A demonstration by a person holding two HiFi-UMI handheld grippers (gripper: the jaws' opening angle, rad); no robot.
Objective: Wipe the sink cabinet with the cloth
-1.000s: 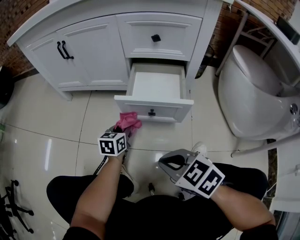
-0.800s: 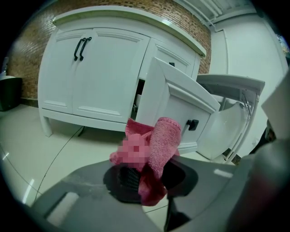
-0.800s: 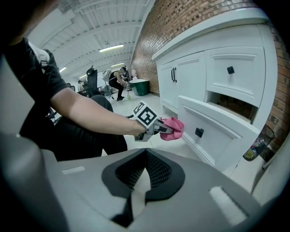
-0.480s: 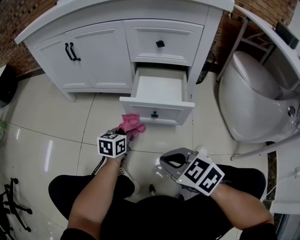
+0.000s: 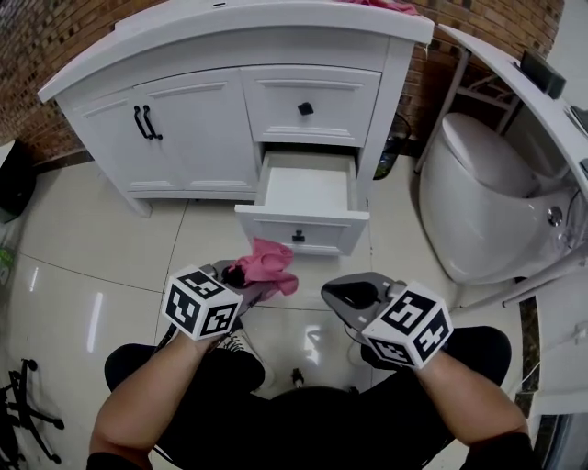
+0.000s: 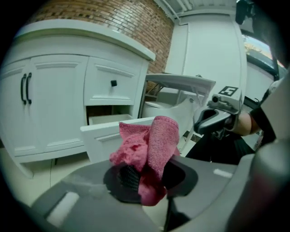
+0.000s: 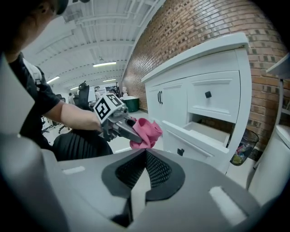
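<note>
A pink cloth (image 5: 266, 263) is bunched in my left gripper (image 5: 235, 274), which is shut on it and hangs above the tile floor just in front of the open lower drawer (image 5: 308, 197) of the white sink cabinet (image 5: 193, 119). In the left gripper view the cloth (image 6: 152, 145) stands up from between the jaws, with the drawer front (image 6: 113, 129) behind it. My right gripper (image 5: 333, 295) is held to the right of the cloth, shut with nothing in it. From the right gripper view, the cloth (image 7: 146, 131) hangs near the drawer (image 7: 199, 136).
A white toilet (image 5: 478, 202) stands right of the cabinet, under a white shelf. A second pink cloth (image 5: 377, 5) lies on the cabinet top. A small bin (image 7: 240, 152) sits beside the cabinet. A person's knees are under both grippers.
My left gripper has drawn back from the drawer front toward the person, taking the cloth with it. The right gripper has hardly moved.
</note>
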